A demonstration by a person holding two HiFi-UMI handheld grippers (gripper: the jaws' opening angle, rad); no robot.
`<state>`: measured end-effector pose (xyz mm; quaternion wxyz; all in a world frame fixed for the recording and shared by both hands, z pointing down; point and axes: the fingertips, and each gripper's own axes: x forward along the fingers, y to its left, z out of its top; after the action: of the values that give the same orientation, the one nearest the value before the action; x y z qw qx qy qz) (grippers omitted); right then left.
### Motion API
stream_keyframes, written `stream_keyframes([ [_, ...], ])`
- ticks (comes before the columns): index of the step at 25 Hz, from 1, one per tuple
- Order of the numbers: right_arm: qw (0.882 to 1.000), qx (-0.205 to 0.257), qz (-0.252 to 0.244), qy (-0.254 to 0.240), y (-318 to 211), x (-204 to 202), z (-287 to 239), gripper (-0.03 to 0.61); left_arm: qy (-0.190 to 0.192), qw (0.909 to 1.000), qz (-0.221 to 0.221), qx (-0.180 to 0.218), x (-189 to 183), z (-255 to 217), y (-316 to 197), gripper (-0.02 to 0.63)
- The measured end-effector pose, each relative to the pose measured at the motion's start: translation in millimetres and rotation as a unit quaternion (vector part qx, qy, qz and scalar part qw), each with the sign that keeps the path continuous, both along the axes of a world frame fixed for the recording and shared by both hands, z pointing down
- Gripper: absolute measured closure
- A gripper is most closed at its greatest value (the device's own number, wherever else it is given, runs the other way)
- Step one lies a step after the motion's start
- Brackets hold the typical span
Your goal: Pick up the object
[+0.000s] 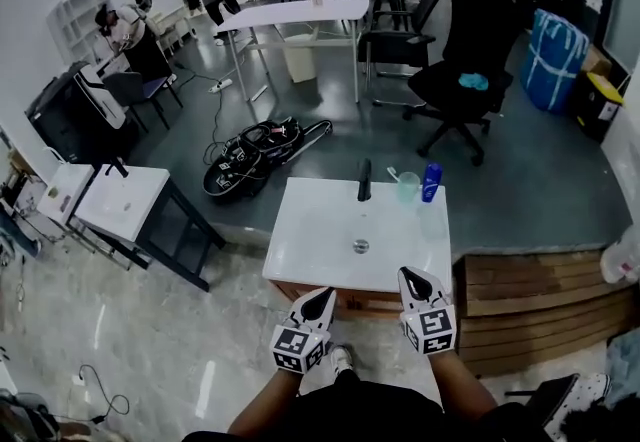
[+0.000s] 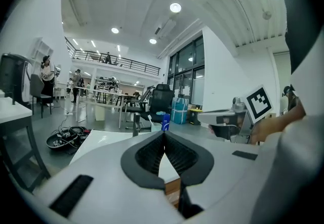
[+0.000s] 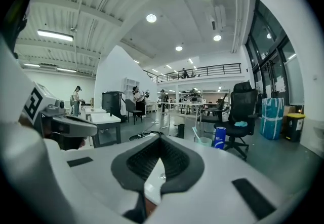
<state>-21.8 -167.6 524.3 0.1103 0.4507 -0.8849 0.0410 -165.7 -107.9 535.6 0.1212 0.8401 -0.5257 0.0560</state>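
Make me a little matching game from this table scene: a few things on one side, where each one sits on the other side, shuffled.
Things:
1. blue bottle
2. clear cup
3. small round piece
4. black upright block

Places:
A. near the middle of the white table
B. far edge, rightmost of the three there
C. far edge, leftmost of the three there
D. far edge, between the other two

Pairs: 1-B, 2-D, 3-A, 4-C.

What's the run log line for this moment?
left tongs: shut, empty | right tongs: shut, empty | both at table near edge | blue can: upright, far side
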Motion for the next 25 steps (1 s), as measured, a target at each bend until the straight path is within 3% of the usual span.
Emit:
stream_keyframes([
  [11,0.999,0.001,0.017,0.043,-33.6,-38.6,8.9,0.56,0.005,0.9994,0.035,0.002,-36.4,1.7,-52.8,0.595],
  [16,0.997,-0.004,0.041,0.065,-47.7,-22.6,21.8,0.56,-0.026,0.9987,0.044,0.001,-37.0,12.3,-63.8,0.595],
  [22,0.995,-0.013,0.078,0.066,-63.7,9.2,31.7,0.56,-0.005,0.9994,0.034,-0.003,-31.6,13.5,-92.1,0.595],
  [25,0.993,-0.018,0.09,0.07,-70.3,28.2,41.6,0.56,-0.012,0.9992,0.037,-0.003,-22.9,16.6,-107.0,0.595],
])
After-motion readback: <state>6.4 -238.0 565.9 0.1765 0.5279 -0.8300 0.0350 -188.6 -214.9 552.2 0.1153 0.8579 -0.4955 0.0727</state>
